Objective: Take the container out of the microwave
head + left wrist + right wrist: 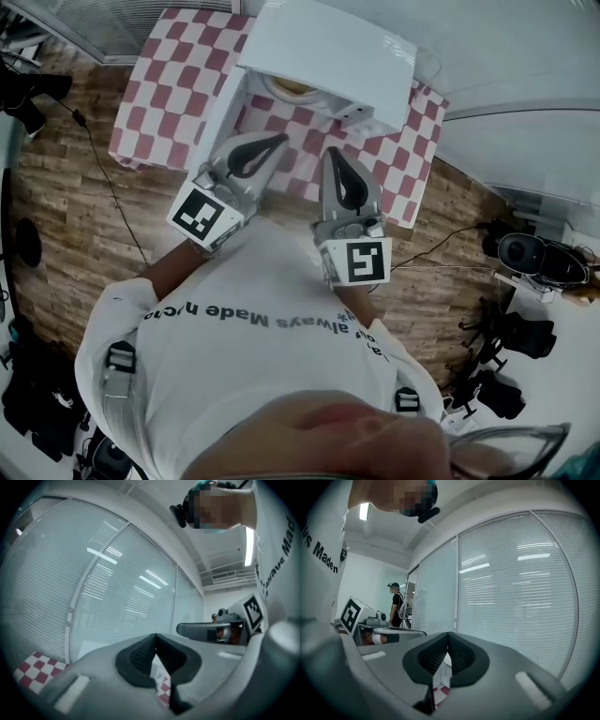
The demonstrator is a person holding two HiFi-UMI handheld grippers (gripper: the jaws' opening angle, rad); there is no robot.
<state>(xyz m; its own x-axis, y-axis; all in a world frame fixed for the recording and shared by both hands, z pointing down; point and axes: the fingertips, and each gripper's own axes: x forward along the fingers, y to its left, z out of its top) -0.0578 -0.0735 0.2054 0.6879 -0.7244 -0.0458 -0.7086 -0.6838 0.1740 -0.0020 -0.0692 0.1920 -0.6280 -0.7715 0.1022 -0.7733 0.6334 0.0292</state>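
From the head view, the microwave point(328, 47) stands at twelve o'clock on the checked desk point(150, 103) with its door point(223, 108) open. The container point(291, 87) sits inside, so nothing is lifted out yet; I'd say the reach and grasp remain. The left hand-held gripper point(279, 140) and right hand-held gripper point(333, 153) are held level before the chest, aimed at it. Left gripper view: jaws pressed together, empty. Right gripper view: likewise closed on nothing.

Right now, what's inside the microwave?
Through the open front of the microwave only the near edge of a round, pale container shows. The microwave's top covers the rest of it and the cavity behind.
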